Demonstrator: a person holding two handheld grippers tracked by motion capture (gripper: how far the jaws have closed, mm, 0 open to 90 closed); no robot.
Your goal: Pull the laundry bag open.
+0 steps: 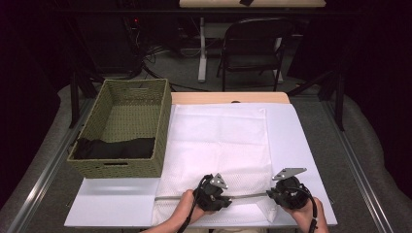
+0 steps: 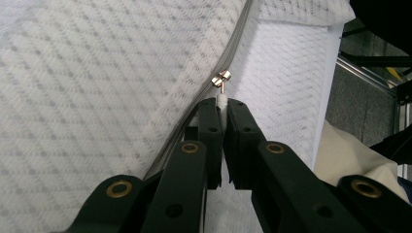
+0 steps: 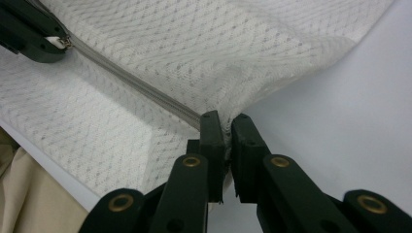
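Right, you've got the white tabletop point(image 1: 301, 145) in front of you, and a white mesh laundry bag point(image 1: 218, 141) lies flat across its middle. At its left edge sits the woven green basket point(image 1: 124, 127), touching the bag's side, with a black cloth point(image 1: 114, 148) bundled at its near end. Along the bag's near edge runs the grey zipper point(image 1: 243, 196), stretched between your two hands. Your right gripper point(image 3: 227, 124) is pinched narrow on the mesh at the zipper's end, near the bag's corner, the fabric bunched up between the jaws. Your left gripper point(image 2: 222, 108) is clamped tight on the white zipper pull point(image 2: 221, 99), with the little metal slider point(image 2: 221, 77) showing just past the fingertips.
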